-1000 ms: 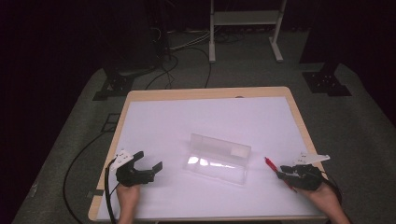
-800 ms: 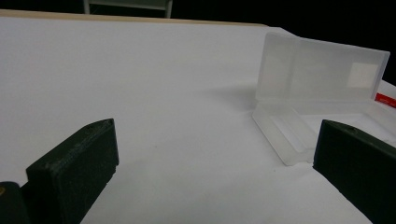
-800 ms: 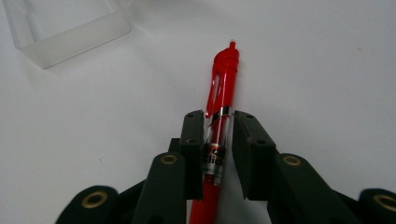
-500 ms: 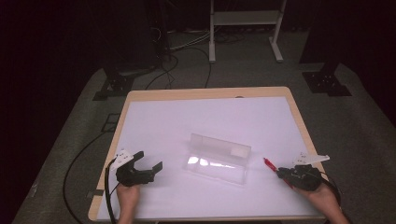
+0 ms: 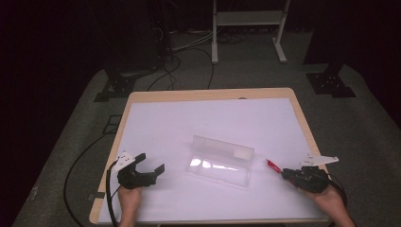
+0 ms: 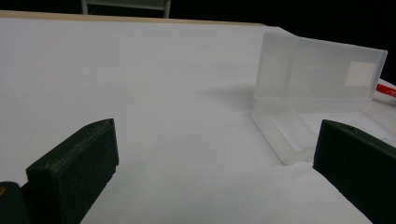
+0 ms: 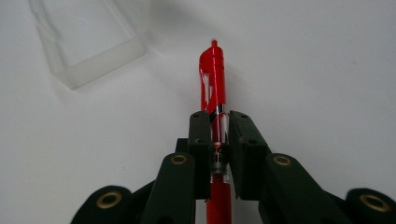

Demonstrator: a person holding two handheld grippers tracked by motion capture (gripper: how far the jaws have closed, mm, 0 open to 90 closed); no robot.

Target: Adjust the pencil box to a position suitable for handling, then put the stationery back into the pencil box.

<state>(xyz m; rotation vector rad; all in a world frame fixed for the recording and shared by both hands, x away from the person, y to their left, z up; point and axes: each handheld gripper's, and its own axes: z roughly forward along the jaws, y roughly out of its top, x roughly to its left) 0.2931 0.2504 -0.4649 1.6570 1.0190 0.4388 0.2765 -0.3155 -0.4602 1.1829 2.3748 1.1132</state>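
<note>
Right gripper view: right tongs point(image 7: 218, 128) clamped on red pen point(image 7: 213, 77); left tongs point(image 5: 151, 166) wide, empty.

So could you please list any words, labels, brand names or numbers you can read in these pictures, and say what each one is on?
No text can be read for certain.
Red pen: dark print on its barrel between the right gripper jaws, mostly covered and too blurred to read.
Clear plastic case: a pale square patch on its raised lid, with no legible print.
White table surface: no text or signs.
</note>
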